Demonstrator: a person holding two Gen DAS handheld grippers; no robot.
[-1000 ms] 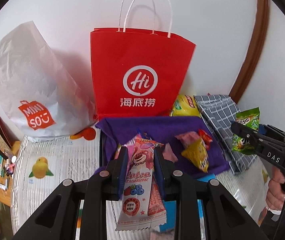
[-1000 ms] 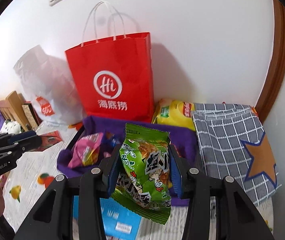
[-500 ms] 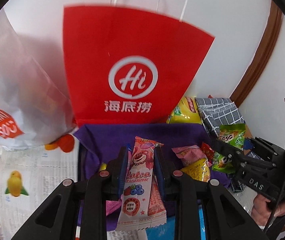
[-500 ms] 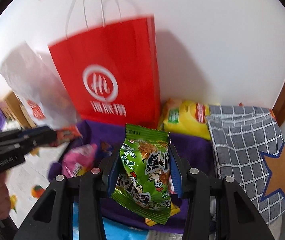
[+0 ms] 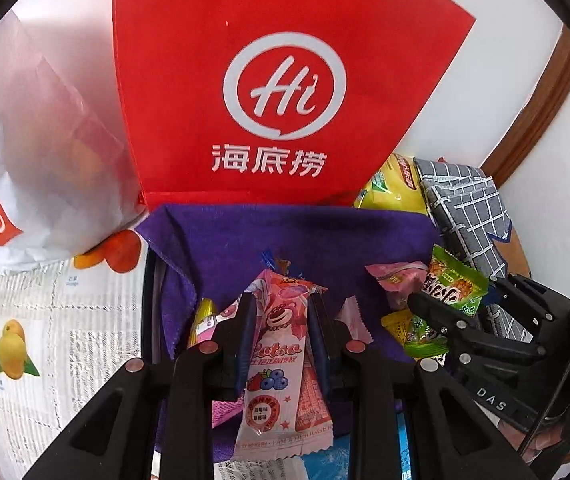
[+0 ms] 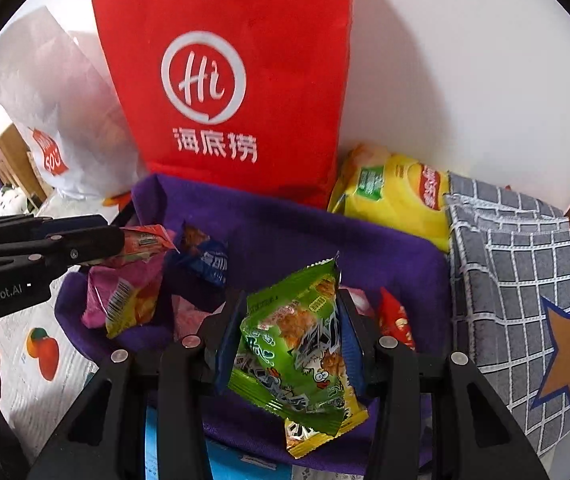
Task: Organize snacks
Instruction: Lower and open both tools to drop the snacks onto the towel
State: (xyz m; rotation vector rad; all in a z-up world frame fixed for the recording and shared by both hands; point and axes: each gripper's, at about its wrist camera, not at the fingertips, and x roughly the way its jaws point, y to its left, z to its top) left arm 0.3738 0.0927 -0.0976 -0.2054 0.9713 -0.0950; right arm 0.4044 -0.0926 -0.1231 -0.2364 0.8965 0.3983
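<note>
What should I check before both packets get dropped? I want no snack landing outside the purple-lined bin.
1. Left gripper clamps the pink strawberry-bear snack packet: ok.
2. Right gripper clamps the green crinkly snack packet: ok.
3. Both packets hang over the purple cloth-lined bin: ok.
4. Grippers apart, not touching each other: ok.
5. Free room in the bin among the loose packets: ok, bare cloth shows at the back.
6. Tall red paper carrier bag behind the bin stands clear of both grippers: ok.
</note>
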